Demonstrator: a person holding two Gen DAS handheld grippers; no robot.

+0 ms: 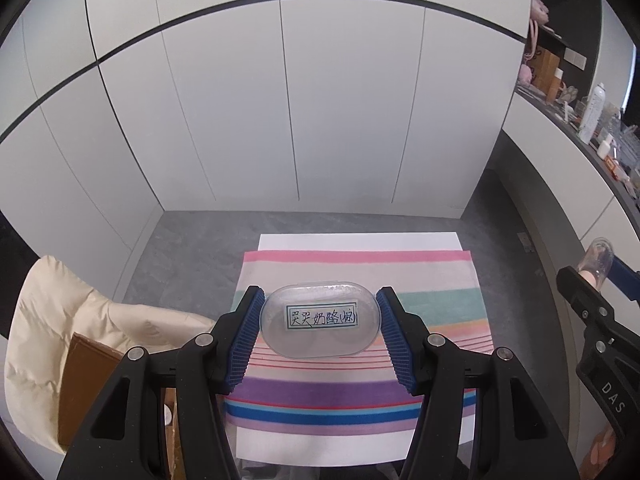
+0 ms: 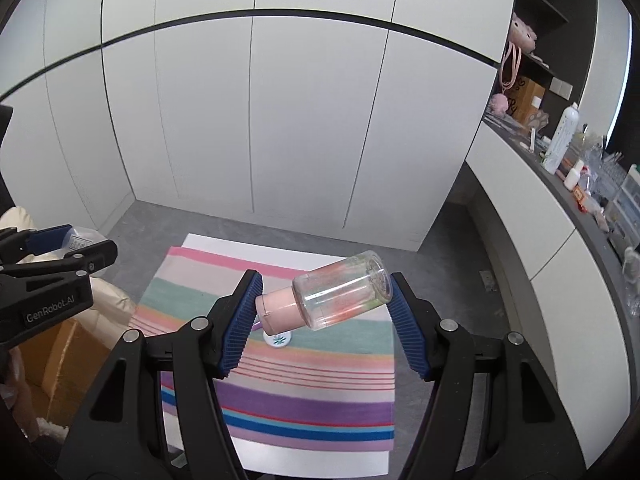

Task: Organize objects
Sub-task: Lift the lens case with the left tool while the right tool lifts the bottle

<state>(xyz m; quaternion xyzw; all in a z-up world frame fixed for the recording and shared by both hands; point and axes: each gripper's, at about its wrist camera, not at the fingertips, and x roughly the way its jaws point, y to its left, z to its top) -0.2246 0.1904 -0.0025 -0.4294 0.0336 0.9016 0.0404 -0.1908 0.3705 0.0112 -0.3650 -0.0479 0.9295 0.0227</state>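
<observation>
Now both aloft over striped cloth (image 1: 360, 392): left gripper (image 1: 320, 320) pinched clear oval labelled case (image 1: 320, 322) endwise; right gripper (image 2: 326, 300) pinched clear pink-capped bottle (image 2: 340, 294), axis crosswise between jaws.

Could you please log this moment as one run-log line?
left gripper: shut on clear oval case | right gripper: shut on pink-capped bottle | both above striped cloth | small white lid on cloth

My left gripper (image 1: 320, 322) pads are ribbed blue rubber on matt black plastic arms with bright metal pivots. The oval case (image 1: 319, 320) is clear, glossy plastic bearing a paper label. The bottle (image 2: 344, 294) is clear plastic, its cap matt pink. The striped cloth (image 1: 420, 392) looks woven and matt. The cardboard box (image 1: 86, 380) is dull brown.
</observation>
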